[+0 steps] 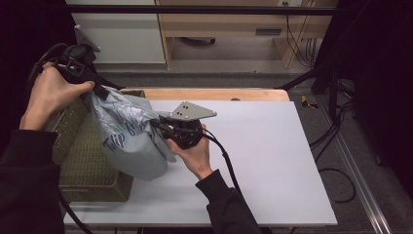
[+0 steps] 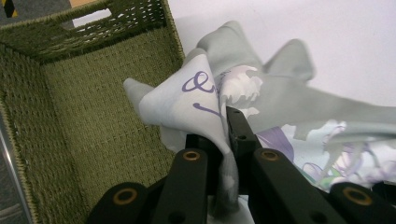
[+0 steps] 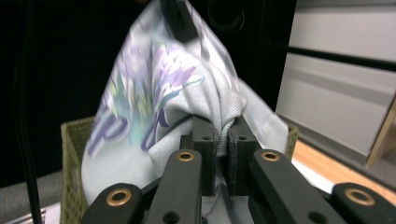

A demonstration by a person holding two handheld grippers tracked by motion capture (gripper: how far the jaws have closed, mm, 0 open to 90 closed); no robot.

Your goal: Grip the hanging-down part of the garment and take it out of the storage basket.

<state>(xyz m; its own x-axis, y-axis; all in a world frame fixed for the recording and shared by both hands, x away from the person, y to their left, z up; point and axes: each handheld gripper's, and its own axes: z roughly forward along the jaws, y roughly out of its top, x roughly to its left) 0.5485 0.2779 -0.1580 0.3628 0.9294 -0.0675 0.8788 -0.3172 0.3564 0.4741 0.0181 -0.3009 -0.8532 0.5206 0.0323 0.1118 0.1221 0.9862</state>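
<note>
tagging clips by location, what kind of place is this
Probably a lab or workshop set up for recording, not a home: a bare white table with a dark frame bar overhead, loose cables on the floor, and plain plywood furniture behind.

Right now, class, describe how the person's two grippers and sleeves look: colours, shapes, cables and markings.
Both sleeves are black. The left gripper and right gripper are black, each with two flat jaws on arms fixed by brass-coloured rivets. The right one carries a grey three-cornered plate with small dark holes; a similar grey plate sits on the left one. A black cable trails from the right gripper along the forearm.
</note>
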